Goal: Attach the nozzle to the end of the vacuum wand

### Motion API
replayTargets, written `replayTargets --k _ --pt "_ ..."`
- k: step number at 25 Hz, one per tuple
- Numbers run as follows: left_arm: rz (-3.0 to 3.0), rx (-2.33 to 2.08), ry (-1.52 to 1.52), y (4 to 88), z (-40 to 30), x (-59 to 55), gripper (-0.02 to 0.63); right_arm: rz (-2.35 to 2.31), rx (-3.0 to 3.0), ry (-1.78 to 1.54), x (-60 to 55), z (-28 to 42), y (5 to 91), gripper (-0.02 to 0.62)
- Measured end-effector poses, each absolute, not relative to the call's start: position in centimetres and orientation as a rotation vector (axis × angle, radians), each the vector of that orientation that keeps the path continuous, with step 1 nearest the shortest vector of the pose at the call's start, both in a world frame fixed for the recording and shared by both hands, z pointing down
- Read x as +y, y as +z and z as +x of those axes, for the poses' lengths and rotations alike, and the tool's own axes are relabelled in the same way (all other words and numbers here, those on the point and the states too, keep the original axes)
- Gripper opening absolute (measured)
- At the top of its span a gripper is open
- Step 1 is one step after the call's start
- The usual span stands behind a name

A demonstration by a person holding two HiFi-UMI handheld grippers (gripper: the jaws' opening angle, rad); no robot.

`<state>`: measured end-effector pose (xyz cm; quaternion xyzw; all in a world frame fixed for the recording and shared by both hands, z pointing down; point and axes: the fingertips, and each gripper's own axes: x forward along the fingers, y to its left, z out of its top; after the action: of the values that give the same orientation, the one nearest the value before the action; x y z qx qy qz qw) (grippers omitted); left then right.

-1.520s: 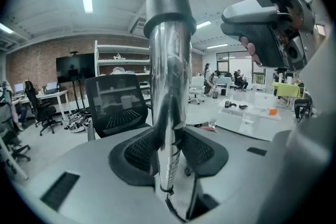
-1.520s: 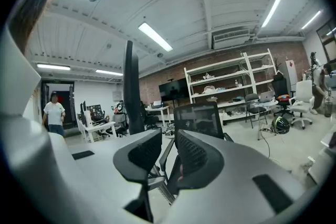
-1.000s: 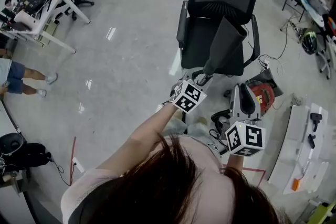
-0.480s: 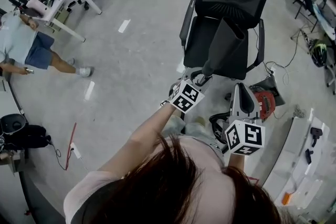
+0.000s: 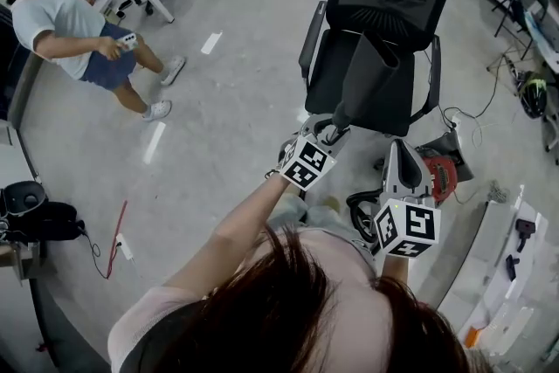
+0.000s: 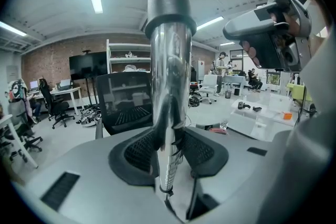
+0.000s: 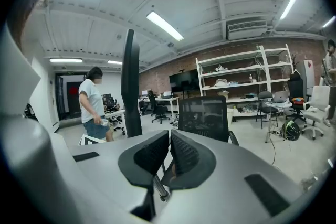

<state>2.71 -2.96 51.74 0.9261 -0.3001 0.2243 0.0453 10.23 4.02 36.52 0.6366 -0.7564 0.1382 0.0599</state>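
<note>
The wand (image 6: pixel 169 92) is mirror-bright chrome and the nozzle (image 5: pixel 371 79) dark grey. Black mesh covers the chair (image 5: pixel 384 4). The cubes on the left gripper (image 5: pixel 334 129) and right gripper (image 5: pixel 400 148) carry black-and-white squares. The half-hidden vacuum body (image 5: pixel 439 166) looks red.

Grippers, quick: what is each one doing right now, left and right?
Left gripper: closed on the vacuum wand.
Right gripper: closed; its jaws have just been closing, with nothing between them.

Vacuum wand (image 6: pixel 168 60) upper end cut by left gripper view's top edge; shelf items (image 7: pixel 223 82) too small.
</note>
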Motion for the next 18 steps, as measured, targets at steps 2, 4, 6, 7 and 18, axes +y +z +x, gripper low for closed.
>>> replayTargets --k 2,4,6,7,18 --pt "2.829 -0.911 0.687 51.8 2.6 -3.0 0.156 1.931 -2.291 0.424 3.9 10.1 36.5 0.032" --pt "2.829 -0.905 0.688 51.8 2.5 -3.1 0.156 1.936 -2.287 0.431 3.7 9.8 36.6 0.032" --pt "2.832 -0.899 0.688 51.7 2.4 -3.2 0.156 1.94 -2.28 0.436 3.7 9.6 36.6 0.032" --pt "2.833 -0.896 0.688 51.7 2.4 -3.2 0.156 1.941 -2.276 0.438 3.8 9.5 36.7 0.032" --pt "2.845 -0.859 0.679 51.8 2.1 -3.5 0.156 1.966 -2.234 0.447 3.5 8.7 36.9 0.032"
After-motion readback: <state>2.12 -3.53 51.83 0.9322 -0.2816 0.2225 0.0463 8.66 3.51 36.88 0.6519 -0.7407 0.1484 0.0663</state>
